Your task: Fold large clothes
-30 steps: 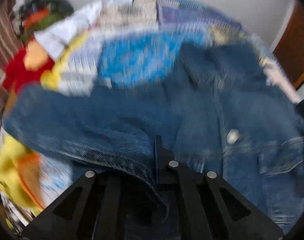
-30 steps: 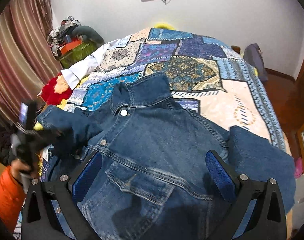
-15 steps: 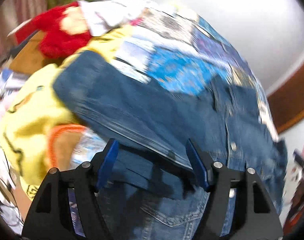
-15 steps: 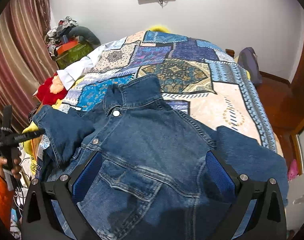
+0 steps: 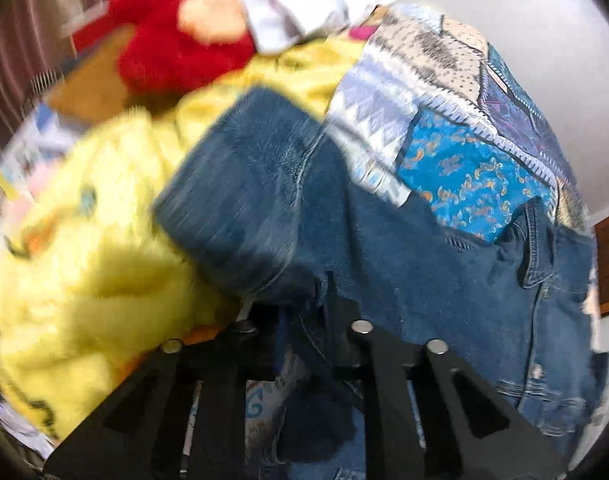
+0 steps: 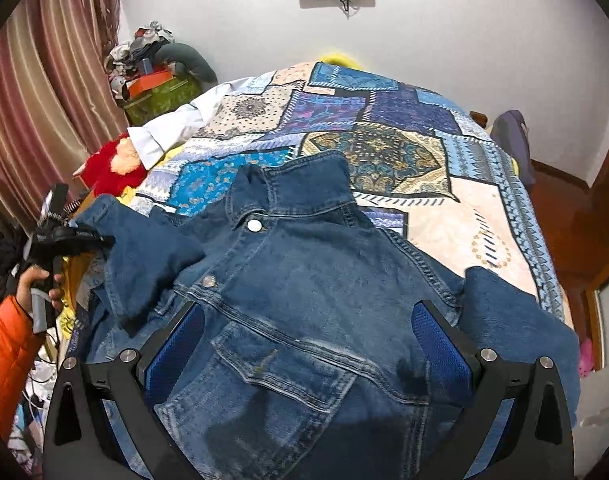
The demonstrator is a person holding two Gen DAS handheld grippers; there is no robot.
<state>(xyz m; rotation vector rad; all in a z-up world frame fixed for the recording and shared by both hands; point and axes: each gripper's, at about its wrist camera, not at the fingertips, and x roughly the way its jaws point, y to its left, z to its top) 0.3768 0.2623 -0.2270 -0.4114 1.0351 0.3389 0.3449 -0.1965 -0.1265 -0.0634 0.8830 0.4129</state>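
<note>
A denim jacket (image 6: 304,300) lies front-up on the patchwork bed (image 6: 484,220). The left gripper (image 5: 300,304) pinches its sleeve (image 5: 256,200) beside the jacket; the right gripper (image 6: 308,344) hovers wide above. Heavy, stiff denim likely folds best gripped at seams.

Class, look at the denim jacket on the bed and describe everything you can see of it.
The dark blue denim jacket lies front up on the patchwork bedspread, collar toward the wall, with silver buttons, a flapped chest pocket and faded seams. One sleeve spreads flat toward the bed's right edge. The other sleeve is pinched at its edge by the shut left gripper. The open right gripper hovers above the chest.
</note>
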